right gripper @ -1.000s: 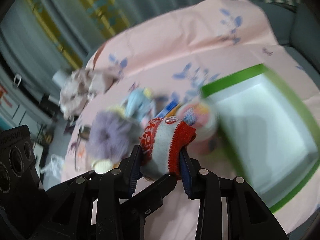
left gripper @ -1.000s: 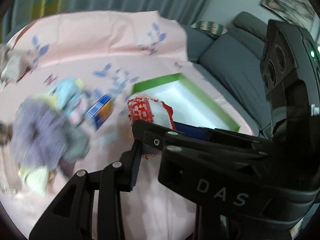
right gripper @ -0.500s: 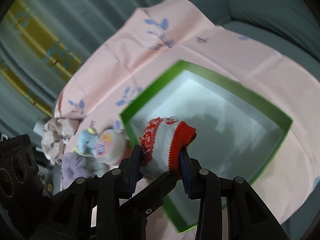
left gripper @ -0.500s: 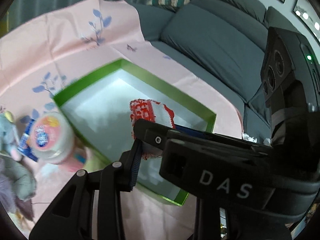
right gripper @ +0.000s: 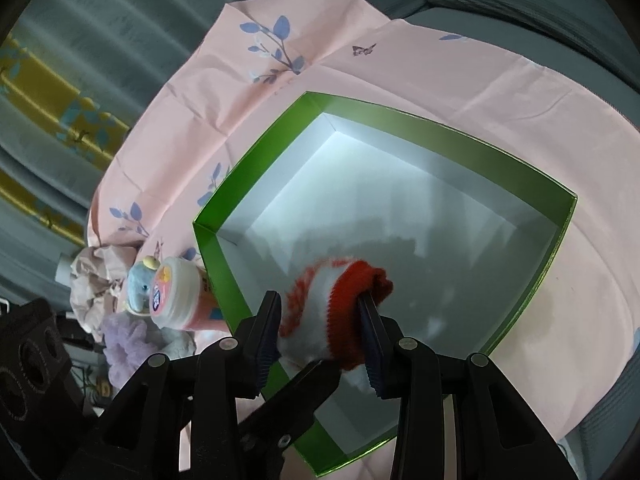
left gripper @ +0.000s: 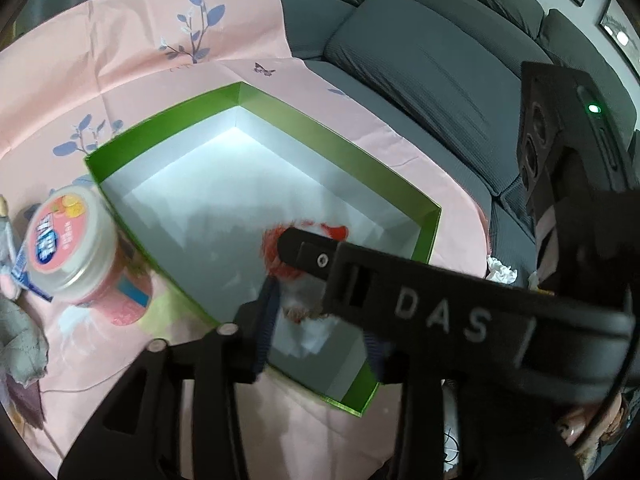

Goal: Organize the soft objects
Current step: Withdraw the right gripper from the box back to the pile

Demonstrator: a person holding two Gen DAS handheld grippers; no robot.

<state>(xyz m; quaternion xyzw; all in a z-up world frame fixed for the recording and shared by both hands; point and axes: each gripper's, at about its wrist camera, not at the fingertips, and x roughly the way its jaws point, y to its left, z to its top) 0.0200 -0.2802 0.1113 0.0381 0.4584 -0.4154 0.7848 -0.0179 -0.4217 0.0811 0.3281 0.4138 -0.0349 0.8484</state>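
1. Left wrist view: the left tongs point(left gripper: 320, 312) hang over the near part of a shallow green cardboard box with a white inside point(left gripper: 372, 168), which sits on a pink cloth printed with blue leaves point(left gripper: 140, 52) spread over the desk. Their jaws are opening, and a rolled red-and-white knitted sock point(left gripper: 296, 276), blurred here, sits between them, just above the box floor near its near edge. I cannot tell whether these pads touch it at all.

2. Same view: a round plastic tub with a pink label and white lid point(left gripper: 76, 248) stands on the cloth just beside the box's left wall. A grey sofa point(left gripper: 432, 64) lies beyond the desk's far right edge.

3. Right wrist view: the right tongs point(right gripper: 324, 332) have the sock point(right gripper: 332, 312) between their blue pads point(right gripper: 267, 332), and their jaws are opening too. The knit bulges out above the pads and still meets them on both sides, so I judge the hold loosening, not gone.

4. Same view: the box point(right gripper: 440, 128) looks empty apart from the sock. A pale blue plush toy point(right gripper: 140, 284) and a lilac fluffy bundle point(right gripper: 124, 340) lie by the tub point(right gripper: 176, 292), outside the box's left wall.

5. Handling, as a judgement: the sock is light, soft and squashy, not fragile, and its knit catches on ribbed pads rather than slipping. Grip across the thick middle of the roll, as here; a pinch at a loose edge might unroll it.
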